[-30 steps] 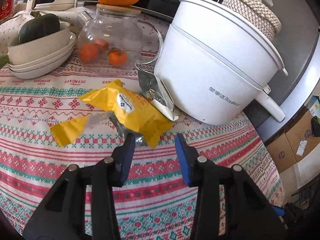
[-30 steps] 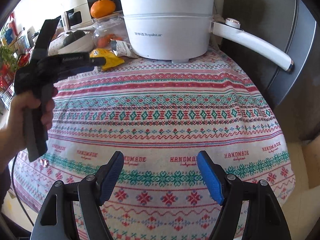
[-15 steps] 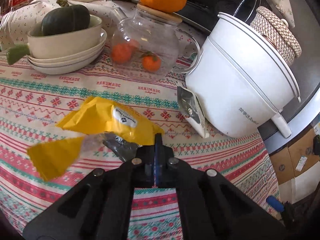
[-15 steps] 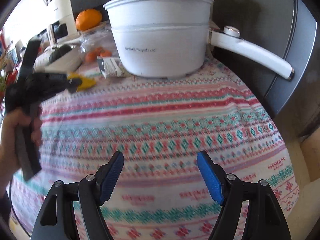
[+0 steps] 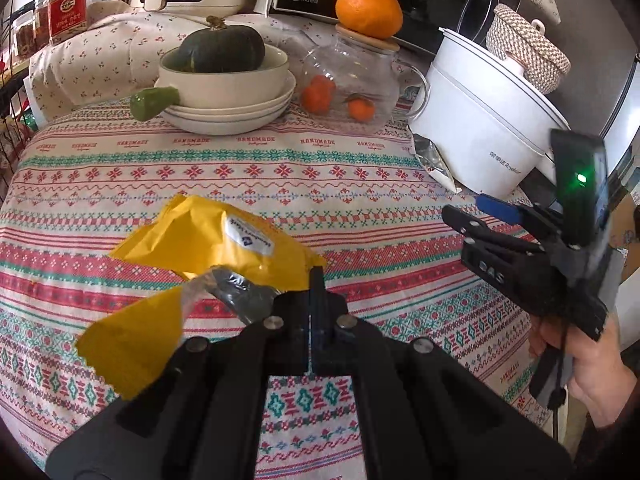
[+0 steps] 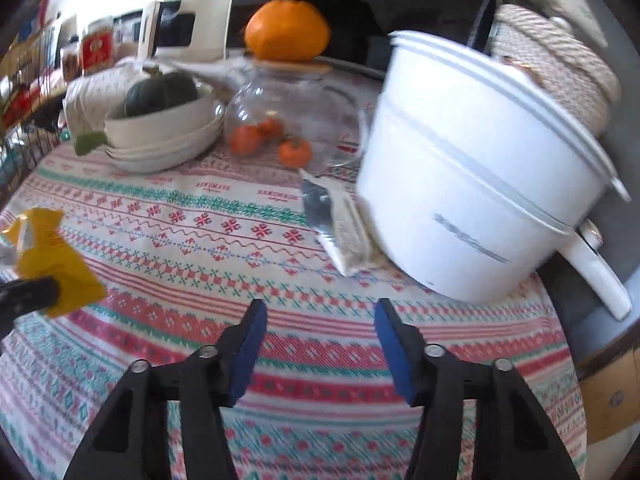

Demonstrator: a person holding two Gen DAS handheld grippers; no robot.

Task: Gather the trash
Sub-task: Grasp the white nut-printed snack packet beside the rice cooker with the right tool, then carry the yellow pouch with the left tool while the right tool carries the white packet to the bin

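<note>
A crumpled yellow wrapper (image 5: 224,248) with a silver lining hangs above the patterned tablecloth (image 5: 360,216), and my left gripper (image 5: 316,280) is shut on its near edge. The same yellow wrapper (image 6: 52,264) shows at the left edge of the right wrist view, beside the left gripper (image 6: 24,294). A silver and white packet (image 6: 340,224) lies flat against the base of the white pot (image 6: 472,184); the left wrist view shows this packet (image 5: 434,164) too. My right gripper (image 6: 318,316) hovers short of the packet, its jaws closing with nothing between them. A hand holds the right gripper (image 5: 472,212).
A glass teapot (image 5: 348,80) holding small tangerines carries an orange (image 5: 368,4) on its lid. Stacked bowls (image 5: 228,100) with a dark green squash stand at the back left. Jars and appliances line the rear. The table's right edge drops off near cardboard boxes (image 6: 612,392).
My left gripper closed on the yellow wrapper and drew it up and away from the pot. My right gripper swept forward towards the pot and the silver packet, and its jaws narrowed.
</note>
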